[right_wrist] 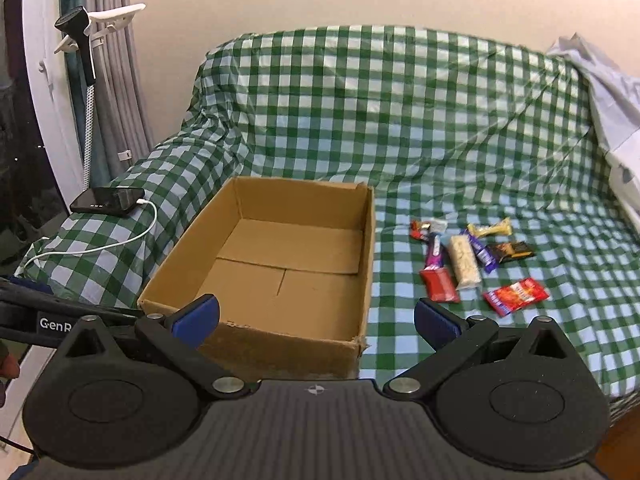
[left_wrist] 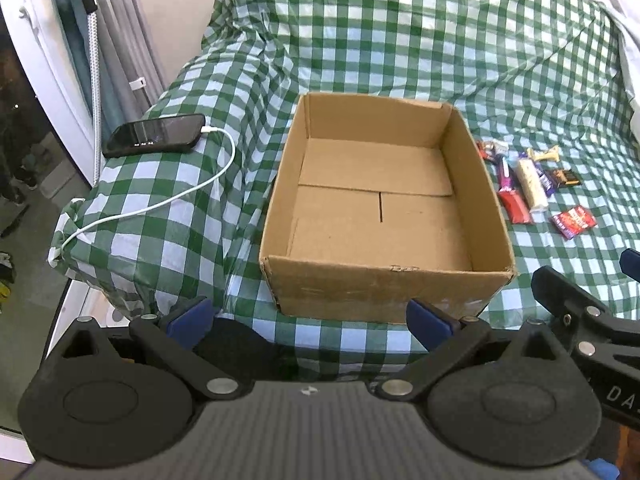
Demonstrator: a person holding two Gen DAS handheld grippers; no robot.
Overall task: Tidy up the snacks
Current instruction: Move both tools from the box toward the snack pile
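An open, empty cardboard box (left_wrist: 384, 280) (right_wrist: 276, 332) sits on a sofa covered in green-and-white checked cloth. To its right lie several wrapped snacks: a red packet (right_wrist: 439, 285) (left_wrist: 516, 207), a pale rice bar (right_wrist: 464, 262) (left_wrist: 532, 184), a red-and-purple wrapper (right_wrist: 516, 295) (left_wrist: 574, 222), a dark bar (right_wrist: 510, 251) and a yellow one (right_wrist: 490, 230). My left gripper (left_wrist: 310, 322) hovers open before the box's near wall, holding nothing. My right gripper (right_wrist: 316, 322) is also open and empty, over the box's near right corner, short of the snacks.
A black phone (left_wrist: 154, 135) (right_wrist: 108, 200) lies on the covered left armrest, with a white cable (left_wrist: 168, 200) trailing off the edge. Grey curtains and a white door frame stand at far left. A pale cloth (right_wrist: 612, 112) drapes the sofa's right end.
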